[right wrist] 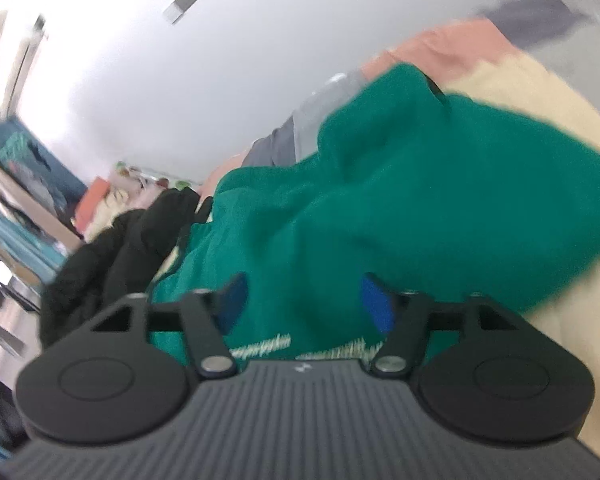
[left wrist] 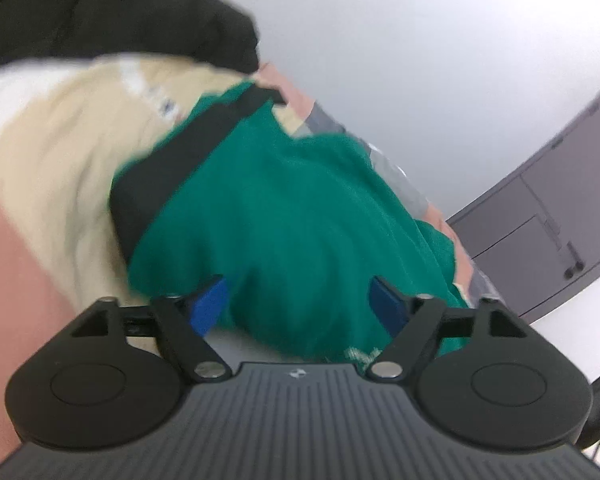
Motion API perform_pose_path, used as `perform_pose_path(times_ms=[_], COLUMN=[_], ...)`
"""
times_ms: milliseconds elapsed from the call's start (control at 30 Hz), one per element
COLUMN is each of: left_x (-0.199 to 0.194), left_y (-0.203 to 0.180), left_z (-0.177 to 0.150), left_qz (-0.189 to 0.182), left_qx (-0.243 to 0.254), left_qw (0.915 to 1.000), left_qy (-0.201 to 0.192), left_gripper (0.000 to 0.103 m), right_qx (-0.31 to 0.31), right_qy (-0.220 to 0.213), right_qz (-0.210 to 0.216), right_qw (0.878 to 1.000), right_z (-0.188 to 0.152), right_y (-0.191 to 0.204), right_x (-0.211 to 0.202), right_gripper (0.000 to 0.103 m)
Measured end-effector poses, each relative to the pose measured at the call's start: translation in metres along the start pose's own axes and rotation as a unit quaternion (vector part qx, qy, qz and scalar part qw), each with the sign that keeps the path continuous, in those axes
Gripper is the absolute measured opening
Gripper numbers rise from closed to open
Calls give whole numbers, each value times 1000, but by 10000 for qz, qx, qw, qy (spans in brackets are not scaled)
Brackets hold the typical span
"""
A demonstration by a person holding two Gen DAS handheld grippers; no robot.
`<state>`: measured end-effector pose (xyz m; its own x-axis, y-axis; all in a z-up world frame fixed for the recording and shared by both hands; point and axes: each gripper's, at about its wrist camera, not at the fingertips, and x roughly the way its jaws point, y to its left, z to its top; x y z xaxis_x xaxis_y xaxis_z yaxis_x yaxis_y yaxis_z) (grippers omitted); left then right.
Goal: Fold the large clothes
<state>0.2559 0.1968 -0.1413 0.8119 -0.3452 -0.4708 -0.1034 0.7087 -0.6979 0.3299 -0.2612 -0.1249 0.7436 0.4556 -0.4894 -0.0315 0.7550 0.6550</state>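
I had both the left gripper (left wrist: 300,304) and right gripper (right wrist: 302,300) over the green garment (left wrist: 292,220), fingers spread and gripping nothing, presumably to regrasp it.

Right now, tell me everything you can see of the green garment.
The green garment is a soft, fleece-like top with a black band along one edge and pale lettering near its hem. It lies rumpled and bunched, not flat, on a cream blanket, beside a black garment. Both views are blurred. Both grippers' blue pads stand open over it, clamping nothing.
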Motion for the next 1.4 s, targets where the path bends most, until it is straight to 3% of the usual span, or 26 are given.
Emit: perform_pose_path(times_ms=[33,200,267,367,567,667,767,833,933,1167,1400], left_x=[0,20,29,42,53,60,64,63,53,18,-47], left_y=[5,33,44,62,88,85,79,73,62,54,21], left_z=[-4,-10,-10,-9,-4,-5,-5,-3,-4,-13,-29], left_qz=[-32,-316,-468,-527,-966,-922,-767,-670,-679,-982,-1008], left_qx=[-181,-1131,-1511,-2008,-2645,-2583,-2389,-2179,-1774,-1588,-944], left_qw=[9998,9922,9864,9771,9591,9614,9680,9737,9815,9818,9888], left_qy=[65,422,451,469,280,200,13,-47,-245,-346,-559], left_gripper=[89,90,90,90,89,85,74,48,25,18,18], right_qx=[240,1720,2218,3113,3464,3287,3086,2914,2587,1702,1237], right_qy=[31,240,359,649,238,135,51,-11,-23,-252,-447], right_qz=[69,347,474,778,779,793,775,795,760,791,959], right_qw=[9997,9842,9733,9449,9345,9410,9480,9533,9630,9819,9867], right_z=[-3,-17,-21,-32,-33,-28,-27,-26,-22,-13,-9], right_y=[-5,-43,-58,-82,-91,-87,-84,-83,-81,-60,-46], right_x=[-3,0,10,32,54,66,71,70,66,26,-23], right_gripper=[87,87,87,87,88,88,84,76,58,39,16])
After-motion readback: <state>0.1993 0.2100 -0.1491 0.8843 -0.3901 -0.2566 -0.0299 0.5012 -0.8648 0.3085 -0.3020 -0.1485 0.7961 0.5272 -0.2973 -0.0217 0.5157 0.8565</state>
